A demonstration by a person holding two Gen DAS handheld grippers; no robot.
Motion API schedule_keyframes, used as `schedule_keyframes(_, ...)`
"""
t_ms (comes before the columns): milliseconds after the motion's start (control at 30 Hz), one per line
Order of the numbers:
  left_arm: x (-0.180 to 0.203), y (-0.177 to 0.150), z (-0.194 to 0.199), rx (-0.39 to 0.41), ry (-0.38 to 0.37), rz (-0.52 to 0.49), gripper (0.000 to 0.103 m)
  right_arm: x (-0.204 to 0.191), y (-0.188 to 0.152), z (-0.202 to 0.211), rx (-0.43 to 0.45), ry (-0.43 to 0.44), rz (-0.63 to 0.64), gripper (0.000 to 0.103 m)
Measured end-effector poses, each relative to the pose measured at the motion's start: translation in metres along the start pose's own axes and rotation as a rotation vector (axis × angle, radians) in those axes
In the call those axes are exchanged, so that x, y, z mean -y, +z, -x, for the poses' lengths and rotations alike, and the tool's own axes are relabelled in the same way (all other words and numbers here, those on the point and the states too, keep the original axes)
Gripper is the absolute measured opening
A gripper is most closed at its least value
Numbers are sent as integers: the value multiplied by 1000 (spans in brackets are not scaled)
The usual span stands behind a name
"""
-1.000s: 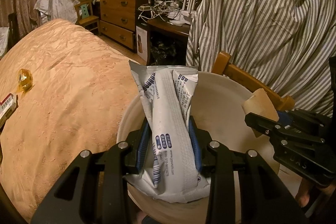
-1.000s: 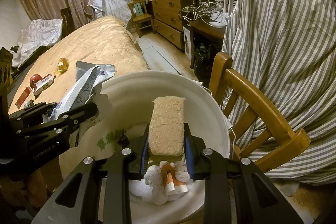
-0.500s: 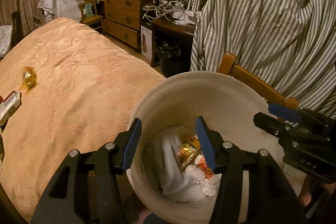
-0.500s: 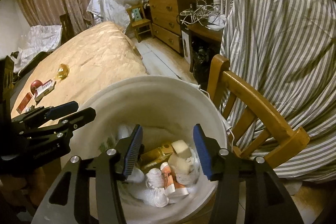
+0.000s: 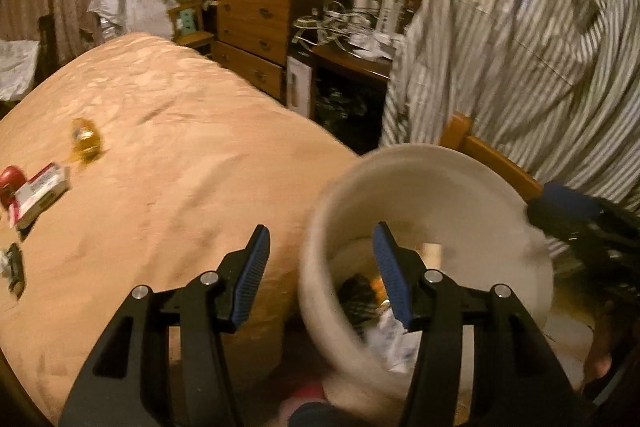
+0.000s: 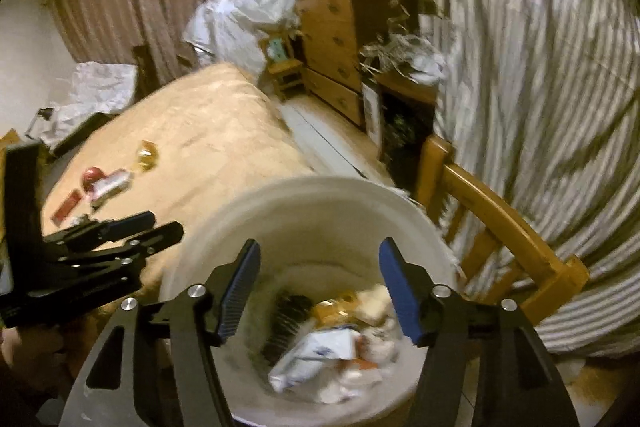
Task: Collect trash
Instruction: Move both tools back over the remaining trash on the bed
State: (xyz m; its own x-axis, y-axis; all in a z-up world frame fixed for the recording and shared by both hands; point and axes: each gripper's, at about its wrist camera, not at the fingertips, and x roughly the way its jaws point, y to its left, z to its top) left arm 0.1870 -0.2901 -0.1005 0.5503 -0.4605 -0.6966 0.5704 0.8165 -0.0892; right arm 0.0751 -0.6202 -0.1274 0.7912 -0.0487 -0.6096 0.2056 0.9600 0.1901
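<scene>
Both grippers hung with fingers spread and empty; the right gripper [image 6: 318,285] sat over the white bin [image 6: 320,195] at lower centre. The left gripper [image 5: 320,267] straddled its rim; wrappers [image 5: 38,193] lay on the bed [image 5: 180,155] at left.

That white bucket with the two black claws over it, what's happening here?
A person is tidying a bedroom with a clamp-like gripper in each hand. Both the left gripper and the right gripper are open and hold nothing, above a white bin that has wrappers and tissues in it. On the bed more litter waits: a yellow wrapper, a red and white packet and a few small bits.
</scene>
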Motion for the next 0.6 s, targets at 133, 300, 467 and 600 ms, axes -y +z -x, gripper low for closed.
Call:
schedule_keyframes(133,-42,-4,22,41,66,40,52,-46,10,2,38,87,56,70)
schedule_keyframes(300,-134,-20,54,84,221,160,57,-109,13,-10,27,196,138,77)
schedule_keyframes(467,-245,-43,76,72,347,388,58,-163,5,-34,-32,265,184,77)
schedule_keyframes(600,-330,-68,94,66,410,589,58,-202,-2,-51,-72,301,215,77)
